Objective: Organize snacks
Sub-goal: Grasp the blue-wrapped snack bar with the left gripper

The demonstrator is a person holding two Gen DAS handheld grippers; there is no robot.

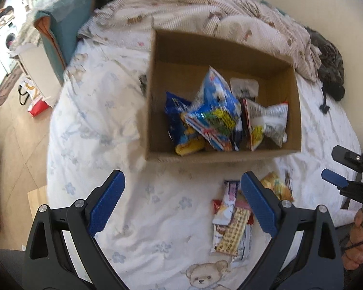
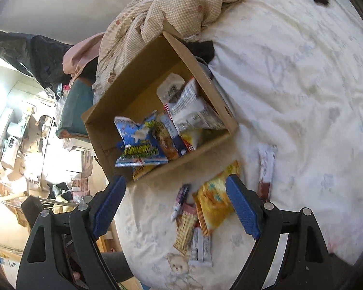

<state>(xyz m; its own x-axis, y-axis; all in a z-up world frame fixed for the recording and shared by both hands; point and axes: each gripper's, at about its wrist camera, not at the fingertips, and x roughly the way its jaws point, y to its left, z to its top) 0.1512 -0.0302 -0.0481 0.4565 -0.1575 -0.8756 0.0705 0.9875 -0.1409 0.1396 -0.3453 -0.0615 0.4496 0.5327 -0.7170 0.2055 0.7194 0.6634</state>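
- On the bed (image 1: 89,125), a cardboard box (image 1: 155,91) sits open on the white floral sheet, right up against a rumpled checked blanket (image 1: 193,7).
- Inside the box: a blue snack bag (image 1: 215,106) on top of the pile, a white packet (image 1: 268,118) leaning beside it, more wrappers underneath.
- Loose snacks are on the sheet just in front of the box: a yellow bag (image 2: 214,205), a waffle-pattern packet (image 2: 185,229), plus a few slim bars.
- Left gripper (image 1: 181,203) hovers over the sheet, jaws spread wide, nothing in them.
- Right gripper (image 2: 175,205) hangs above the loose pile, jaws spread wide too, empty.
- Teddy bear print (image 1: 203,275) near the bed edge.
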